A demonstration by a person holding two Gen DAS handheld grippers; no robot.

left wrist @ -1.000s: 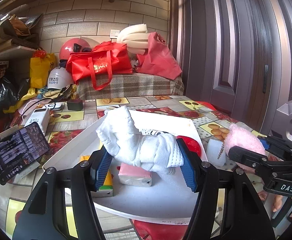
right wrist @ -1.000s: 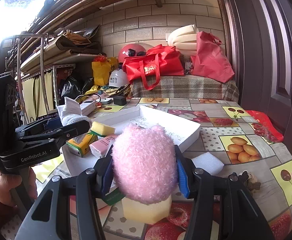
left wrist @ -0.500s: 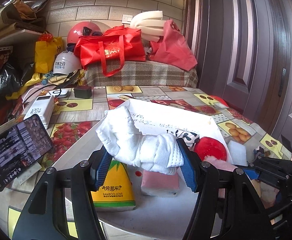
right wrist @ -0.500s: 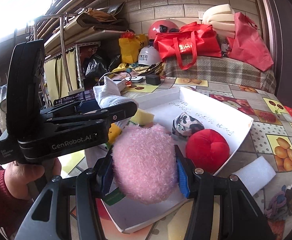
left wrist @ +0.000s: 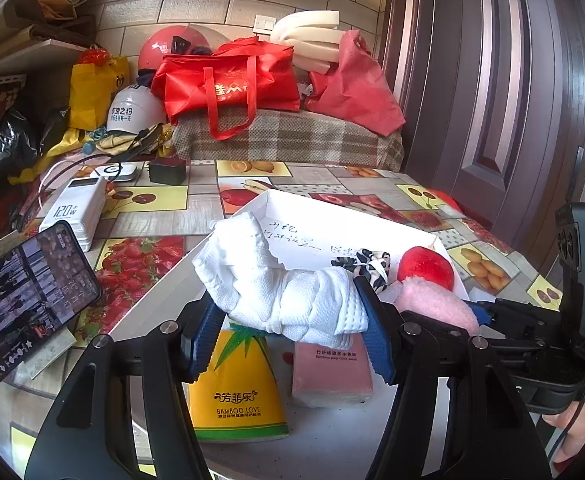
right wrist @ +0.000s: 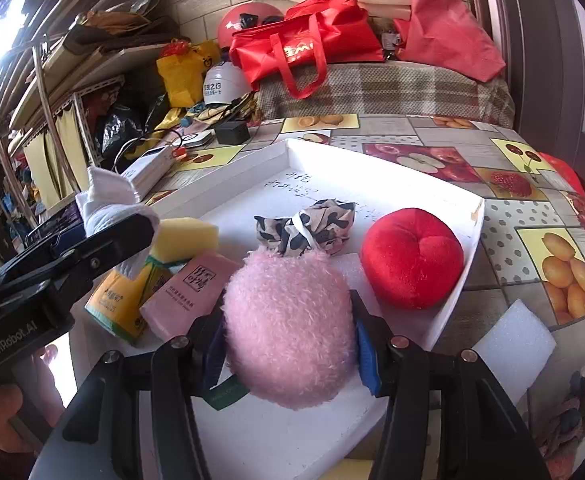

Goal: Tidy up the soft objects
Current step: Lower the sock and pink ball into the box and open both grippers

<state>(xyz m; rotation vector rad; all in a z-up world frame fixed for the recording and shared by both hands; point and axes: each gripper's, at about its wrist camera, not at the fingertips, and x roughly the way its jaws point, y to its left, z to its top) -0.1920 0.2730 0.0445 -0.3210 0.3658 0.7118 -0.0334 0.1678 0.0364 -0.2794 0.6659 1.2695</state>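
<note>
The right gripper [right wrist: 288, 344] clamps a pink plush ball [right wrist: 288, 320] over the near end of the white tray [right wrist: 376, 168]. At ten o'clock, the left gripper [left wrist: 288, 320] pinches a bunched white cloth [left wrist: 276, 280] above the tissue packs [left wrist: 240, 392].

The yellow tissue pack [left wrist: 238, 392] in the white tray [left wrist: 334, 222] carries Chinese characters above the words "BAMBOO LOVE". The pink tissue pack [left wrist: 332, 372] beside it has small Chinese print with a line of Latin letters too fine to read. The white power bank [left wrist: 74, 210] on the table [left wrist: 152, 220] shows "120W". The black body of the left hand-held gripper [right wrist: 24, 334] is marked "GenRobot.AI". The red bag [left wrist: 228, 80] bears large pale lettering, partly creased. The white helmet [left wrist: 134, 110] has dark Chinese characters. Handwriting crosses the tray floor, illegible.
</note>
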